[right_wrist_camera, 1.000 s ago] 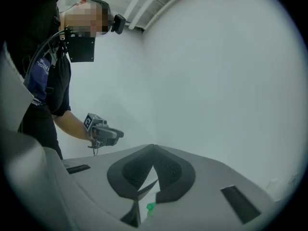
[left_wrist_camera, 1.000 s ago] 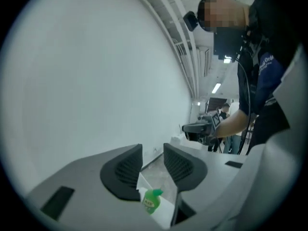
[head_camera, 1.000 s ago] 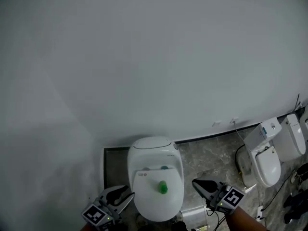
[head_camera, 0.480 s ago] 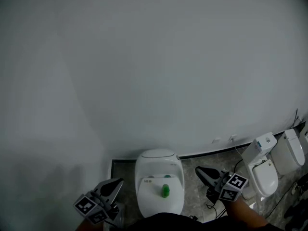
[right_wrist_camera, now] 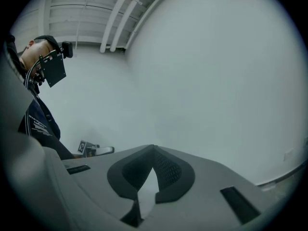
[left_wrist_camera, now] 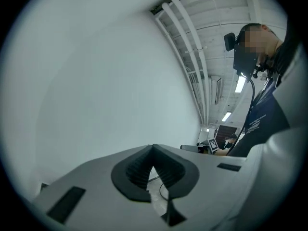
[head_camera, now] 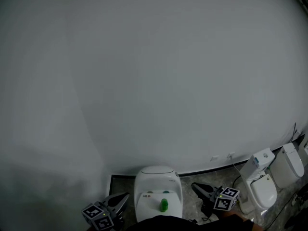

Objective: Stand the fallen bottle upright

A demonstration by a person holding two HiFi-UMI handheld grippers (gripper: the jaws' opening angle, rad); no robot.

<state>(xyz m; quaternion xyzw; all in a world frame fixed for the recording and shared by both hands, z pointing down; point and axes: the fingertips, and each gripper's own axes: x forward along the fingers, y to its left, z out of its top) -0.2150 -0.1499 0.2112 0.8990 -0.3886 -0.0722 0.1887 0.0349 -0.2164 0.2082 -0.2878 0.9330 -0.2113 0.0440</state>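
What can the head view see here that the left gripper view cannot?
Only the head view shows the white toilet with the green bottle on it, and two more toilets off to the right.

Only the left gripper view shows the ceiling pipes, a ceiling light and the person wearing the head camera.

Both show the pale wall, the left hand-held gripper, shut and empty, and the right hand-held gripper.

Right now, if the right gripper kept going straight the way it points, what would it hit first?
Probably the plain pale grey wall. The right gripper, its fingers shut and empty, points at it with nothing visible in between. How far off the wall is can't be judged.
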